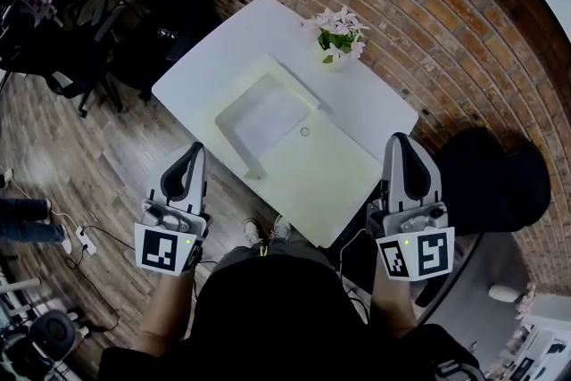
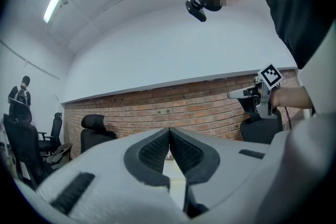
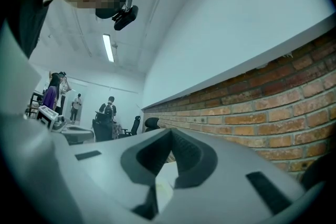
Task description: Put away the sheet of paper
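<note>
Paper [image 1: 268, 113] sits flat mid-frame on the bench [image 1: 214, 58]. Left claw [image 1: 193, 151] and right claw [image 1: 401, 142] are closed tight, holding nothing. A clumsy pinch could crease that thin sheet.

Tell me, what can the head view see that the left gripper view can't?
Only the head view: the paper on the table, and flowers. Only the left gripper view: a ceiling light, and the left hand-held gripper with its shut jaws up close. Both: the brick wall, a black chair and the right hand-held gripper.
</note>
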A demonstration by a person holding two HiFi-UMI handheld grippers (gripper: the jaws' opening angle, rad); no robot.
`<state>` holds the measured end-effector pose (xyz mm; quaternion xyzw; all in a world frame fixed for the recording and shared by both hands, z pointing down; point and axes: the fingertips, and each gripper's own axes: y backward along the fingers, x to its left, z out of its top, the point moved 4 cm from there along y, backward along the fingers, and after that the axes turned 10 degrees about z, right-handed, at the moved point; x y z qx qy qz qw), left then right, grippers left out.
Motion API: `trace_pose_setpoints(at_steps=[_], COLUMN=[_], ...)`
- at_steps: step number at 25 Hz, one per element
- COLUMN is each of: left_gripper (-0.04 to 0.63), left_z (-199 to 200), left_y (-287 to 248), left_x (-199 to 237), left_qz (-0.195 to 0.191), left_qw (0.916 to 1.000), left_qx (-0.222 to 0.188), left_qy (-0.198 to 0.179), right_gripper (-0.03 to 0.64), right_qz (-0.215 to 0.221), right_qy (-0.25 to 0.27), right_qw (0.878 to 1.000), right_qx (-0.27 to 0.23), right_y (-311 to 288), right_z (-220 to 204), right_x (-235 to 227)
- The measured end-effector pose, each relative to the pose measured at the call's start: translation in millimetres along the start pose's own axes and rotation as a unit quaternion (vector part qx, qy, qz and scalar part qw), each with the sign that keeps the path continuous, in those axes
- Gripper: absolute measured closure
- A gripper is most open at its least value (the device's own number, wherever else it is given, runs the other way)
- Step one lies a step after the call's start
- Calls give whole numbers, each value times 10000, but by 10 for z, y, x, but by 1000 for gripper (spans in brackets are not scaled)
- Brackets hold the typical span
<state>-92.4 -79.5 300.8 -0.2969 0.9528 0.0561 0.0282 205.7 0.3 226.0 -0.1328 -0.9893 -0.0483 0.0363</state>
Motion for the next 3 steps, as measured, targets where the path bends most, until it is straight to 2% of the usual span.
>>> trace_pose_setpoints(at_steps=[3], left_gripper=[571], left_z=[-10], left_y=[0], left_x=[7], left_qz=[3], left_qw=[10000], left_qx=[5], left_qy=[1], right_gripper=[603], right_qz=[22], right_qy=[-9], right_qw=[10000], right_qx=[16], right_y=[-14], right_z=[-19], right_x=[16])
